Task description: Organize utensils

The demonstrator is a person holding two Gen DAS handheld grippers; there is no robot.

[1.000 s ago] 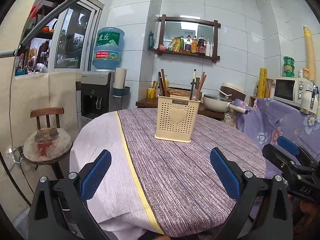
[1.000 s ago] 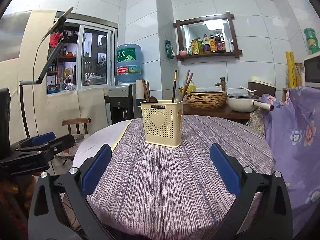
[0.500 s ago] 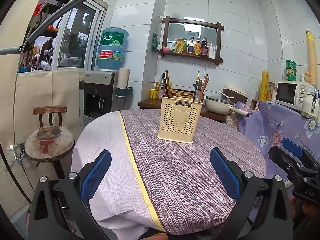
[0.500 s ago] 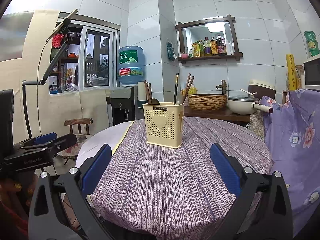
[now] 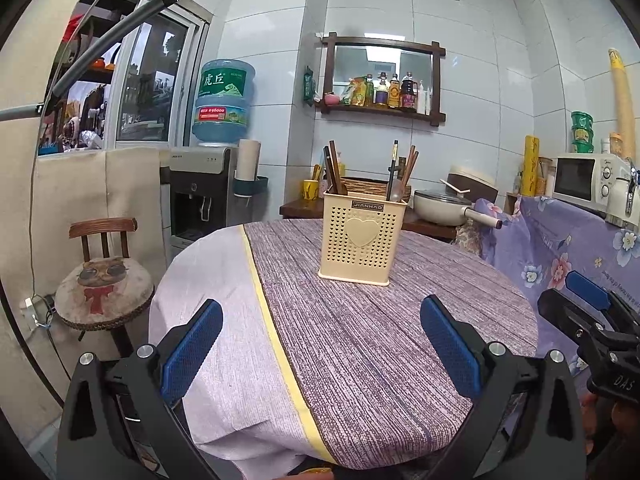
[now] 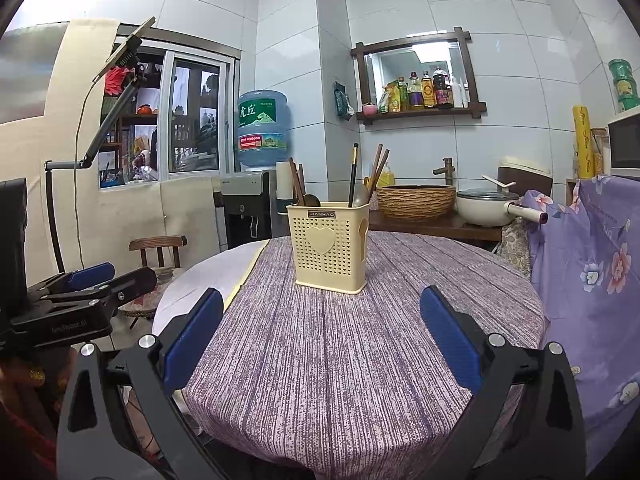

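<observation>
A cream perforated utensil holder with a heart on its front stands upright on the round table; it also shows in the right wrist view. Dark chopsticks and a spoon stand in it. My left gripper is open and empty, well short of the holder, near the table's front edge. My right gripper is open and empty, also short of the holder. Each gripper shows in the other's view: the right one at the right edge, the left one at the left edge.
The table has a purple striped cloth with a yellow stripe. A wooden chair stands to the left, a water dispenser behind it. A side counter holds a basket and a pot. Purple floral fabric hangs at the right.
Both grippers have drawn back and lowered a little from the holder; the views sit lower. Both stay open and empty. The holder has not moved.
</observation>
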